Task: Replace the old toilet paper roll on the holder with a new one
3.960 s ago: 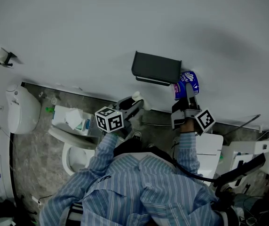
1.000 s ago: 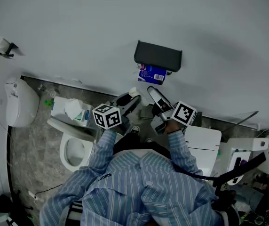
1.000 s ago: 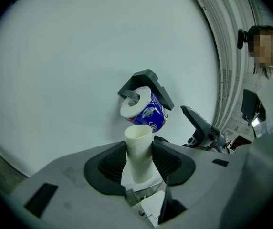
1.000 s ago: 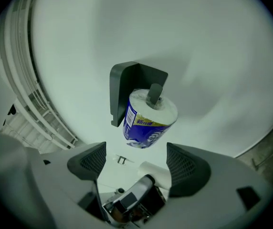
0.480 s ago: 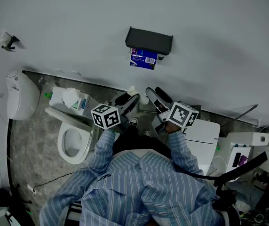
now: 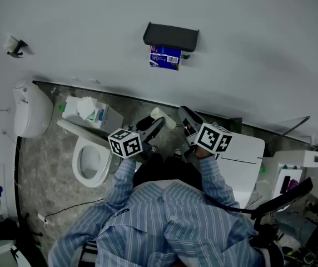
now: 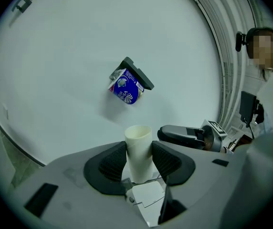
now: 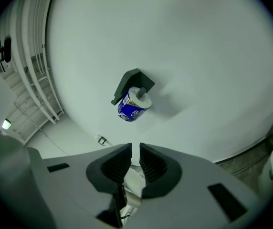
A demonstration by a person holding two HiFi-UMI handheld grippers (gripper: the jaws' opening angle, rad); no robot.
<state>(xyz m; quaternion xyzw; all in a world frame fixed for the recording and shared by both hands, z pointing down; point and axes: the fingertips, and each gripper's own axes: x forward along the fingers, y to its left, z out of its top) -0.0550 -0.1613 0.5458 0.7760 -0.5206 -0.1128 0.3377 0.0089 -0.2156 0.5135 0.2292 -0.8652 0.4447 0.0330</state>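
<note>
A new roll in a blue wrapper (image 6: 165,57) hangs on the dark wall holder (image 6: 170,36); the right gripper view shows the roll (image 8: 133,107) under the holder (image 8: 129,82). My left gripper (image 7: 139,159) is shut on an empty cream cardboard tube (image 7: 138,149), which stands upright between the pads. In the head view the left gripper (image 6: 158,121) carries the tube (image 6: 162,117) well below the holder. My right gripper (image 8: 135,161) has just been closing; its jaws are almost together with nothing between them. The right gripper (image 6: 185,115) is clear of the roll.
A toilet (image 6: 89,163) with its lid up stands at lower left, a tissue pack (image 6: 87,111) behind it. A white cabinet (image 6: 242,160) sits at right. A person stands at the far right of the left gripper view.
Both grippers have drawn back and down from the holder. The right gripper's jaws, wide apart before, have come together empty. The blue roll stays on the holder.
</note>
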